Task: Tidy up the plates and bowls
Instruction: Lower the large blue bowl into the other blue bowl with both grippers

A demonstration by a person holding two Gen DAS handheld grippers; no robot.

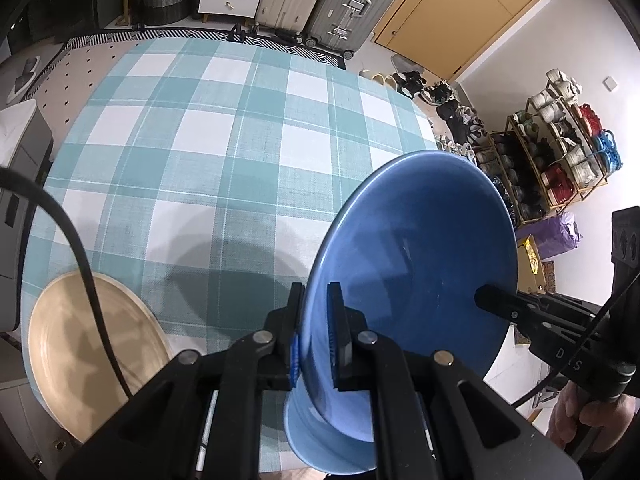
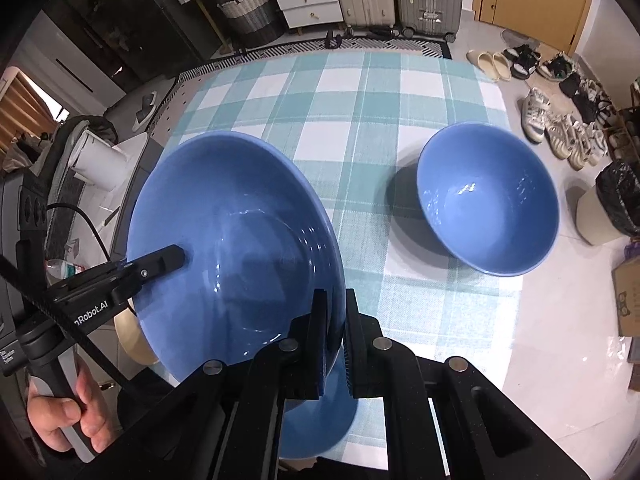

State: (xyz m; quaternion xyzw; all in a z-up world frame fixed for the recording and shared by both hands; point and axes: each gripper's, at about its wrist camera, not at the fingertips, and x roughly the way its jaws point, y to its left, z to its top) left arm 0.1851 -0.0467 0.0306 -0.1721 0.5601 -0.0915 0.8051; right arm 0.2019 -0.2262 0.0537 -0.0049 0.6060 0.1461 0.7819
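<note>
Jaws of both grippers, left (image 1: pixel 316 320) and right (image 2: pixel 335 328), pinch opposite rims of one blue bowl (image 2: pixel 240 240), held tilted above the table (image 2: pixel 360 92). Ahead-right of the right jaws sits a second blue bowl (image 2: pixel 488 200), probably its nesting target.

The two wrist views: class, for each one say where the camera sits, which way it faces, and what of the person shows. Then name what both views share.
Left wrist: on the left gripper, facing steeply down at the checked tablecloth and beige plate; a hand shows.
Right wrist: on the right gripper, facing steeply down; second bowl ahead; a hand shows.
Shared: the large blue bowl, clamped at opposite rims by both grippers.
</note>
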